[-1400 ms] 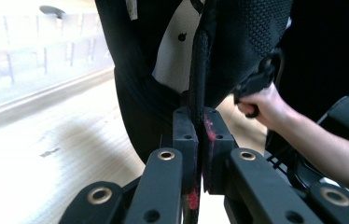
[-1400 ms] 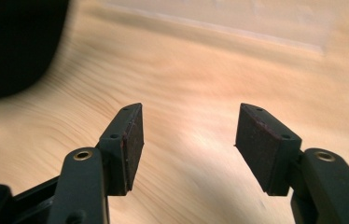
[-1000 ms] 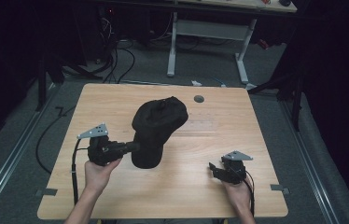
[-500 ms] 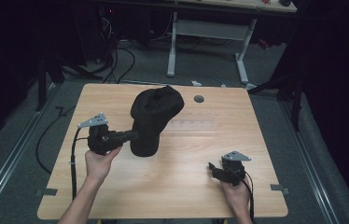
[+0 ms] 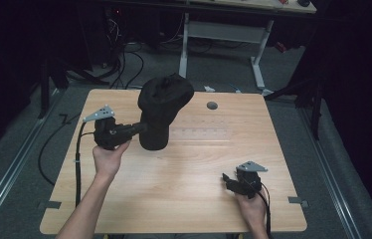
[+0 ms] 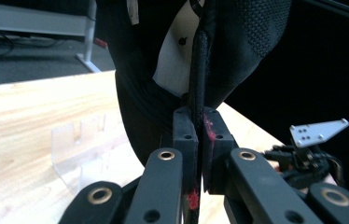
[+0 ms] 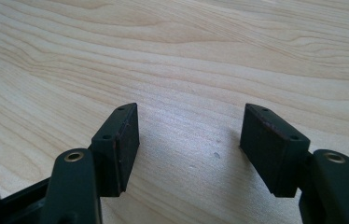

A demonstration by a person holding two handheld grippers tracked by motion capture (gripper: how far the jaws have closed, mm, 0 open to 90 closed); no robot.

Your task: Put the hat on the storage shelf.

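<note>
A black cap (image 5: pixel 164 99) hangs above the far left part of the wooden table (image 5: pixel 184 199), held up by its edge. My left gripper (image 5: pixel 142 128) is shut on that edge. In the left gripper view the jaws pinch the cap's stitched rim (image 6: pixel 199 70), and the cap's inside with a white label (image 6: pixel 177 51) rises above them. My right gripper (image 5: pixel 227 179) rests low near the table's front right, pointing left. Its jaws stand open (image 7: pixel 191 126) over bare wood with nothing between them.
A clear plastic stand (image 5: pixel 199 133) sits on the table just right of the cap, also in the left gripper view (image 6: pixel 84 144). A round grey cable port (image 5: pixel 212 105) lies near the far edge. A white desk frame (image 5: pixel 224 35) and cables stand on the floor beyond.
My left gripper has lifted the cap off the table and carried it up and toward the far left. The right gripper has stayed put.
</note>
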